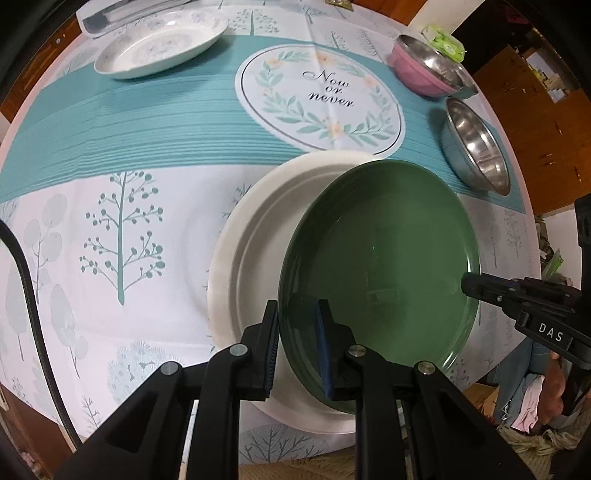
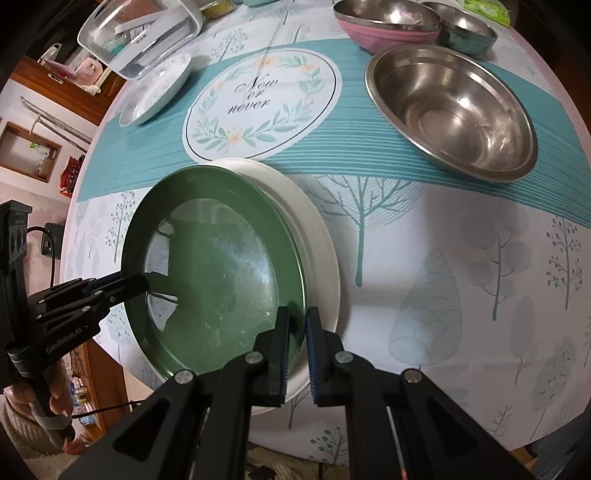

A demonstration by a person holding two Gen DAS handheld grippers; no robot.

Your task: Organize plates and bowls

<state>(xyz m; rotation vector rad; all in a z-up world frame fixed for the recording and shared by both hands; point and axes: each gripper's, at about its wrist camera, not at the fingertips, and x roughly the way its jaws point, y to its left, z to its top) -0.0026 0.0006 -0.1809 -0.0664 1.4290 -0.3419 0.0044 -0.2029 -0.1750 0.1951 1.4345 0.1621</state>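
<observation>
**Green plate held over the white plate by both claws**

My left claw is clamped on the rim of the green plate at about 7 o'clock, and my right claw pinches the same rim on the opposite side. The green plate is empty and sits over the white plate, offset so a crescent of white shows; I cannot tell whether the two touch. Seen from my right wrist, a large steel bowl stands empty at 2 o'clock, with a pink bowl at 12 o'clock holding a steel bowl nested inside, and a small steel bowl just beside it. At 10 o'clock an empty patterned dish rests near a clear container with blurred items inside
</observation>
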